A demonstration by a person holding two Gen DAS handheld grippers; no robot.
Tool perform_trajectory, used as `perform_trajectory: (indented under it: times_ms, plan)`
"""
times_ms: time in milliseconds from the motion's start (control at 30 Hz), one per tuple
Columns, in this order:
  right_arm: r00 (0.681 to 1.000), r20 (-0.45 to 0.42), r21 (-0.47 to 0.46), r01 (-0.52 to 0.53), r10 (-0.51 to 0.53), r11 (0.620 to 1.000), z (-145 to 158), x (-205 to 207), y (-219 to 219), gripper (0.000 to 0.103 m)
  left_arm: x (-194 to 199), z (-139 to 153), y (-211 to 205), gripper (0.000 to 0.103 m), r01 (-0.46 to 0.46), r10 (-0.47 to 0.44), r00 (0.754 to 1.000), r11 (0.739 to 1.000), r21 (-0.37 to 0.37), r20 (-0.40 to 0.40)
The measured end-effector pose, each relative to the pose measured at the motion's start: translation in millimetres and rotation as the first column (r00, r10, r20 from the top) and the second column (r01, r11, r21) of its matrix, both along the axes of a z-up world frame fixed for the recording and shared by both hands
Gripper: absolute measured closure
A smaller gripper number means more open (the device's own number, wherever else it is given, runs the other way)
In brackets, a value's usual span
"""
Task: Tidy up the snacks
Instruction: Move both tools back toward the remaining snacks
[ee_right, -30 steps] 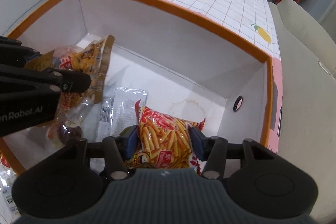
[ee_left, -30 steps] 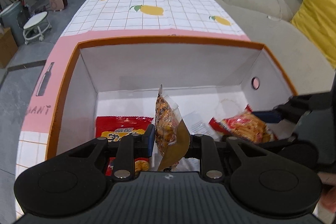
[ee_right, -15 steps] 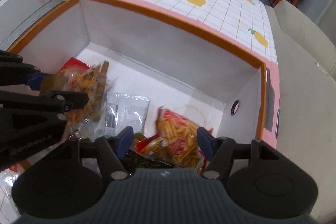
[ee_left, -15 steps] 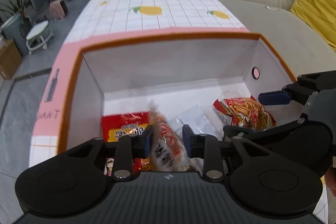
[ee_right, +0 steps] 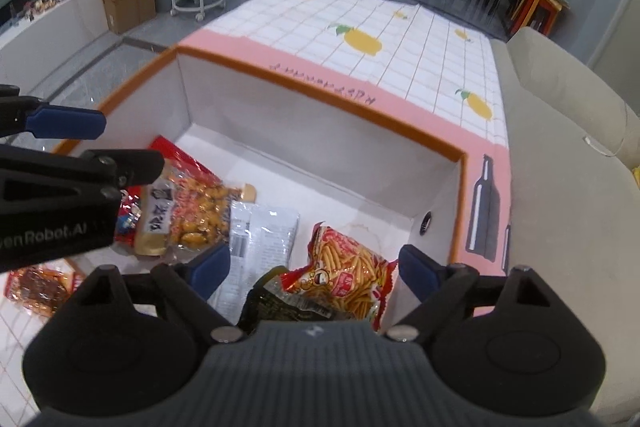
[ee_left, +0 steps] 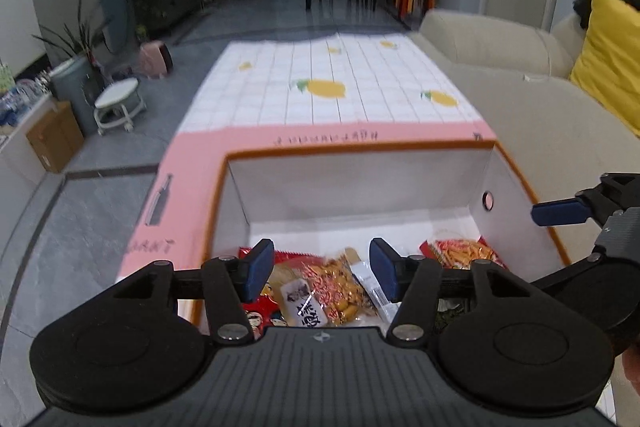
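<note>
1. We count five snack packs in the box (ee_right: 320,99): nut bag (ee_right: 196,211), stick-snack bag (ee_right: 348,271), white pack (ee_right: 260,235), dark pack (ee_right: 280,301), red pack (ee_left: 260,307) under the nut bag.
2. One more pack (ee_right: 36,287) lies outside the box on the tablecloth (ee_right: 400,39).
3. Left gripper (ee_left: 322,269): jaws opening, nothing pinched; nut bag lies below them.
4. Right gripper (ee_right: 314,267): jaws opening, wide apart, stick-snack bag loose beneath.
5. Far half of the box floor is bare; orange rim all round; sofa (ee_right: 560,187) sits just beside the box's right wall.
</note>
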State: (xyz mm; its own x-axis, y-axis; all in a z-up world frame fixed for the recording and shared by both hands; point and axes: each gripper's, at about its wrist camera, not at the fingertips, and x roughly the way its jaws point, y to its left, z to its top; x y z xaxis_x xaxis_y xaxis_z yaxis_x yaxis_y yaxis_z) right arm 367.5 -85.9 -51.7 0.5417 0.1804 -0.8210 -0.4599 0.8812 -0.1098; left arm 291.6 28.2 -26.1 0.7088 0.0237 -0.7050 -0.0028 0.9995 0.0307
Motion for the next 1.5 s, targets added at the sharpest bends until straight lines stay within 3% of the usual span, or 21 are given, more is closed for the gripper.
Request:
perform_trajectory:
  times_ms: [33,367,467,567,633,833,1033,1167,1333,1500]
  plan:
    - [1.0,0.009,0.009,-0.001,0.001,1.0,4,-4,-1,0.006,-5,4,0,0.038,-0.002,0.002,1.0,1.0,-0.002,0.016]
    - [0.996,0.075,0.09,0.038,-0.045,0.995,38,-52,-15,0.004,-68,43,-6,0.037,0.003,-0.012,0.979,0.999,0.042,0.205]
    - [0.993,0.096,0.137,0.049,-0.062,0.989,45,-73,-21,0.004,-89,46,-6,0.026,0.009,-0.028,0.974,0.997,0.082,0.227]
    - [0.99,0.105,0.209,0.072,-0.096,0.975,52,-96,-32,0.004,-111,45,-1,0.02,0.003,-0.016,0.971,0.999,0.051,0.239]
    - [0.984,0.12,0.209,0.108,-0.135,0.972,53,-112,-37,0.004,-125,41,3,0.017,-0.005,-0.001,0.971,1.0,0.024,0.239]
    - [0.96,0.173,0.158,0.194,-0.22,0.968,40,-165,-48,0.004,-158,23,9,0.013,-0.001,0.001,0.979,1.0,-0.001,0.205]
    - [0.954,0.116,0.204,0.25,-0.277,0.947,17,-212,-59,0.004,-175,1,14,0.013,-0.032,0.037,0.992,0.999,-0.044,0.12]
    - [0.947,0.129,0.177,0.271,-0.296,0.946,-2,-237,-60,0.004,-179,-16,9,0.013,-0.067,0.074,0.995,0.993,-0.098,0.063]
    - [0.941,0.123,0.189,0.29,-0.315,0.938,-19,-256,-63,0.004,-185,-38,0,0.017,-0.054,0.055,0.998,0.996,-0.067,0.008]
    - [0.952,0.085,0.198,0.274,-0.295,0.941,-38,-262,-59,0.004,-182,-63,5,0.022,-0.116,0.102,0.991,0.979,-0.169,-0.089]
